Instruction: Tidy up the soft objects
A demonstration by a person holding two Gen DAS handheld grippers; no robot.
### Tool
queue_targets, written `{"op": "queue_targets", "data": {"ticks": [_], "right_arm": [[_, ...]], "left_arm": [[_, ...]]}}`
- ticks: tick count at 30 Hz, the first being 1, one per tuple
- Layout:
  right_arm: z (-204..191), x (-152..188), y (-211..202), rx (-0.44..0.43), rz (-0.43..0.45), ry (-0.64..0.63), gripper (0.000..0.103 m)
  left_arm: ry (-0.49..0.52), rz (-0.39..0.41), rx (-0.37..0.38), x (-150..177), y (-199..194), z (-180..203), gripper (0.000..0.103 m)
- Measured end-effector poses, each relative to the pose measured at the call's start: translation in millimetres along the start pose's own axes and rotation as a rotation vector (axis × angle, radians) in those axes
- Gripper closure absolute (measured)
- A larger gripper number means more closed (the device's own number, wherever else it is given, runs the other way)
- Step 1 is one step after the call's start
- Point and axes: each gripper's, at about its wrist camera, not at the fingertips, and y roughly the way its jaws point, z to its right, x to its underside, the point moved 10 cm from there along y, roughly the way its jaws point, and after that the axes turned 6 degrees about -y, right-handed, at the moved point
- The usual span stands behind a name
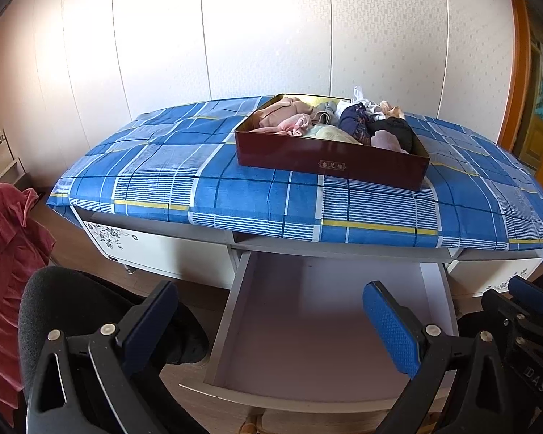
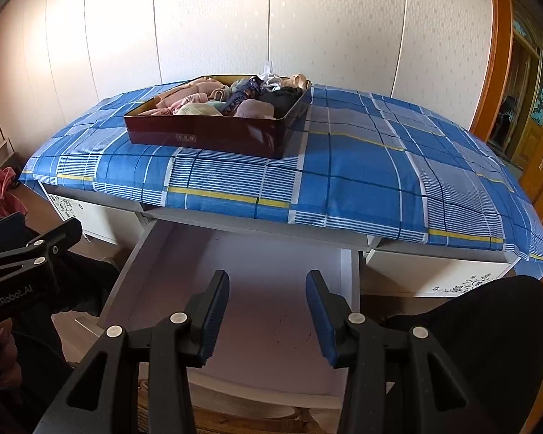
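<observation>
Hovering over the pulled-out drawer, I hold both claws low in front of the tabletop, which is draped in a blue plaid cloth with yellow and white stripes. At the far left a pink ruffled fabric hangs off something I cannot make out. My left claw is spread wide, its blue pimpled pads pinching nothing. The drawer under it is a smooth pale box with bare walls and floor; nothing soft lies in it. Up on the tabletop, toward the back edge and near the middle, sits the dark red tin box, glossy and straight-sided, with a small gold label on its front. It is heaped with soft clothes: peach, pink, grey, navy-patterned and black bundles, loosely crumpled. My right claw is partly spread, also bare. I judge the sorting has barely begun; every bundle is still to be handled.
</observation>
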Motion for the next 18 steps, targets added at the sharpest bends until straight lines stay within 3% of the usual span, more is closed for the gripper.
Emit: {"op": "queue_targets", "data": {"ticks": [18], "right_arm": [[-6, -10, -12, -0.016, 0.07, -0.025, 0.059]], "left_arm": [[0.044, 0.02, 0.001, 2, -4, 10, 0.0]]}}
